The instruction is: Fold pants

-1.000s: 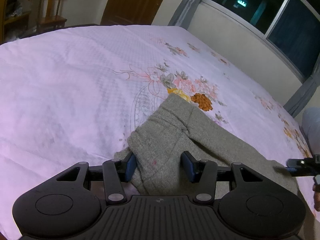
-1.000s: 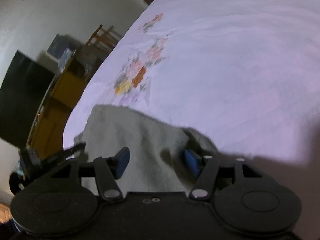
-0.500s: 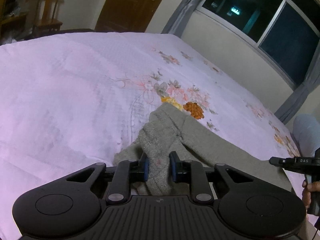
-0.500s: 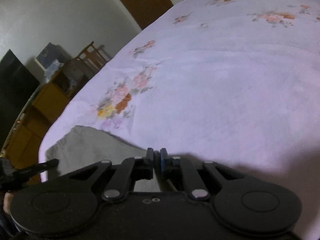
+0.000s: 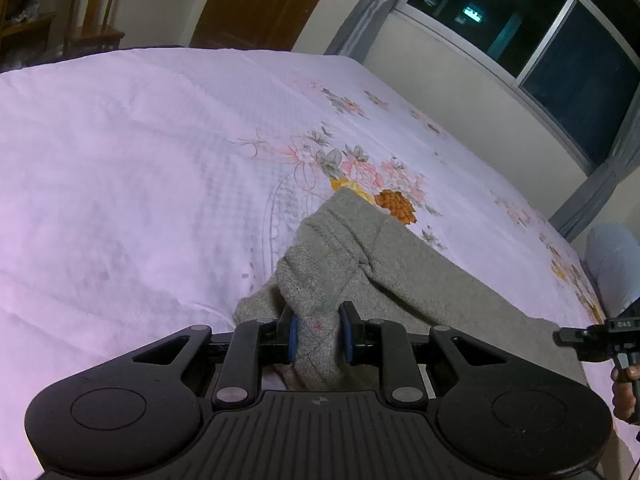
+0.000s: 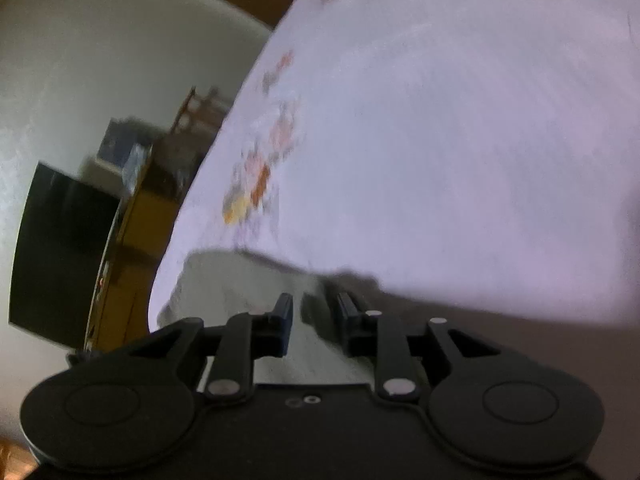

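Pale pink bedspread (image 5: 140, 184) fills my view, printed flowers (image 5: 376, 188) running across it, a brown door (image 5: 260, 0) and a wooden chair (image 5: 96, 12) at the far wall, dark window panes (image 5: 560, 44) with grey curtains off to the right. On the bed, close to the near edge, lie the grey pants (image 5: 400, 264), knit fabric, one end bunched up and raised toward my left camera, the rest stretching flat toward the right.

My left gripper (image 5: 319, 336) is nearly closed, and I can see its blue pads (image 5: 294, 338) pressing a thick fold of the grey cloth from both sides, so that is a firm pinch on the lifted end.

Over on the right edge of the left view, my right gripper (image 5: 580, 338) shows as a dark tip, a hand (image 5: 624, 388) behind it, hovering at the far end of the pants. From its own camera the picture is blurred. I see the right gripper (image 6: 313, 322) with a narrow gap; its jaws have just been opening a little after snapping closed. Grey fabric (image 6: 248, 280) sits between the pads (image 6: 285, 320), and it looks pinched there, though the blur keeps me from being certain how tightly. Yellow furniture (image 6: 136, 240) and a dark panel (image 6: 52, 248) stand past the bed's edge.
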`<state>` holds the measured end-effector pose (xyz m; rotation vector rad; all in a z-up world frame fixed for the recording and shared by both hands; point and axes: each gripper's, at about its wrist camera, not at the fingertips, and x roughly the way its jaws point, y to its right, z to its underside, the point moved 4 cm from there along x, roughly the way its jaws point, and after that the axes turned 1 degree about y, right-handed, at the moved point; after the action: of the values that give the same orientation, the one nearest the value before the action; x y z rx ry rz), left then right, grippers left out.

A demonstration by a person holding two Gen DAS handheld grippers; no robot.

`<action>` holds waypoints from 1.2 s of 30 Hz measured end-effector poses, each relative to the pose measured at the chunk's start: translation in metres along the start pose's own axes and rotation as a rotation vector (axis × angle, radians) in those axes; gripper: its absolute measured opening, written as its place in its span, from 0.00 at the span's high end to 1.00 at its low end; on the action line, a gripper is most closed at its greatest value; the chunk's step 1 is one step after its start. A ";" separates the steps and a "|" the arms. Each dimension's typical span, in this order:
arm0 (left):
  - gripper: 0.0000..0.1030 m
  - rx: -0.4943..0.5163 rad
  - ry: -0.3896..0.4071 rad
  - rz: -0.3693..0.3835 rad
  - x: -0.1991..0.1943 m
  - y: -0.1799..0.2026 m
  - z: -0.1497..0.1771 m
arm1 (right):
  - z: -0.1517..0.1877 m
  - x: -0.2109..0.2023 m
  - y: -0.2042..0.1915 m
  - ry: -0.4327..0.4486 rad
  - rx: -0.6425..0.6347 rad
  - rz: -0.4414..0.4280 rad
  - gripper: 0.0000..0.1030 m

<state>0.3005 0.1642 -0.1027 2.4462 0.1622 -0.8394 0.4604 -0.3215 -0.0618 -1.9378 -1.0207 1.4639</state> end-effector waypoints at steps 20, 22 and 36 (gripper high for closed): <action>0.82 0.025 0.042 -0.019 -0.012 0.002 0.005 | 0.004 0.025 -0.012 0.151 -0.157 0.174 1.00; 0.81 0.021 0.019 -0.005 -0.008 -0.003 0.004 | 0.004 0.027 0.000 0.124 -0.057 0.099 1.00; 0.79 -0.031 -0.037 0.057 -0.002 -0.015 -0.009 | 0.094 -0.088 -0.039 0.267 -0.111 0.129 0.86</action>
<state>0.2994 0.1816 -0.1026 2.3935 0.0911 -0.8510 0.3483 -0.3735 -0.0091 -2.2428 -0.8856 1.1922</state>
